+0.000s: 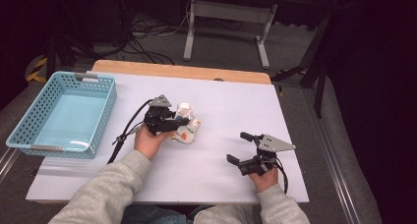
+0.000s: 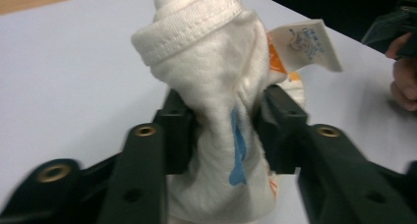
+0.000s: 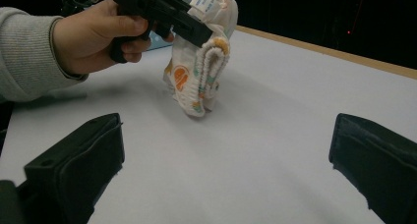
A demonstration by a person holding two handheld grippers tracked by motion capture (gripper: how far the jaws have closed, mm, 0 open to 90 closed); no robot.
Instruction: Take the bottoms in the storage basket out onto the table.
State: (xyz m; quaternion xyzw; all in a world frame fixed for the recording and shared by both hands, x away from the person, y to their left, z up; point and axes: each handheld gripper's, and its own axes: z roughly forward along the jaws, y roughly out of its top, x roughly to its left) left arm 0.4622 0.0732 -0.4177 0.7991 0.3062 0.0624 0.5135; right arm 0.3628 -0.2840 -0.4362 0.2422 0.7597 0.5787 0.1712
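A small white garment (image 1: 188,130) with orange and teal prints and a paper tag (image 2: 305,44) stands bunched up at the middle of the white table. My left gripper (image 1: 183,122) reaches over it from the left. In the left gripper view its two pads press into the sides of the white garment (image 2: 216,86), so the left gripper (image 2: 223,130) is shut on it. The garment's (image 3: 199,76) lower end touches the table. My right gripper (image 1: 237,147) rests near the front right of the table, open with nothing between its fingers (image 3: 78,160).
A light blue plastic basket (image 1: 29,121) with nothing in it sits at the table's left edge. White table surface (image 1: 231,106) stretches behind and to the right of the garment. Beyond the table are a desk frame and cables on the floor.
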